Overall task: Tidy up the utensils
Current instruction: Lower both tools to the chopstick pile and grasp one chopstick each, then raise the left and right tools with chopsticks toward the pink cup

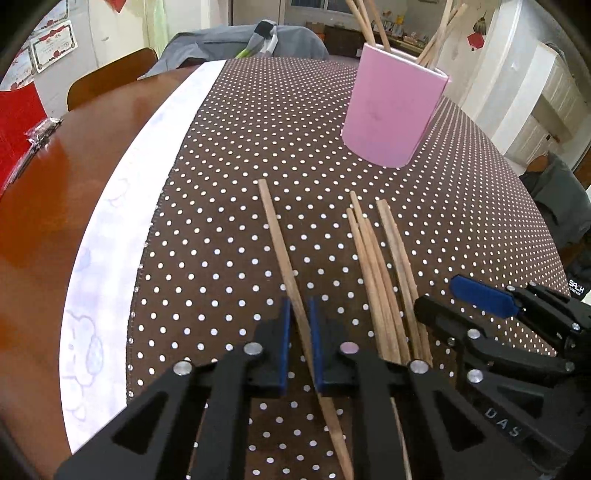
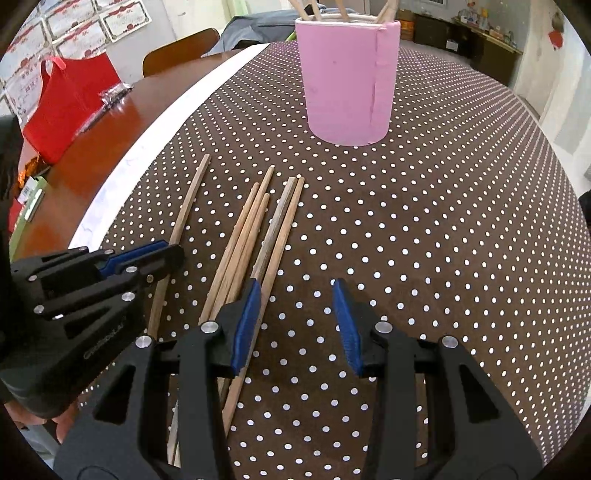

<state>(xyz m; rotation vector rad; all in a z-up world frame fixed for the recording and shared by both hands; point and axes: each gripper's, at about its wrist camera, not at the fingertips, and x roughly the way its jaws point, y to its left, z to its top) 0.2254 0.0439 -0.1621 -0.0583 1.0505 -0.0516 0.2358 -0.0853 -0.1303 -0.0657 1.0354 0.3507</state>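
Pink holder (image 2: 349,77), chopsticks (image 1: 373,22) upright inside

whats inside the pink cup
Several wooden chopsticks stand in the pink cup, upper ends sticking out above the rim. Its wall hides their lower ends and anything else inside.

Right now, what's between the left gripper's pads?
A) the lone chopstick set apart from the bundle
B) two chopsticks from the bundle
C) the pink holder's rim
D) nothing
A: the left gripper is closed on the lone chopstick, which lies apart from the bundle; the pink holder stands farther back.
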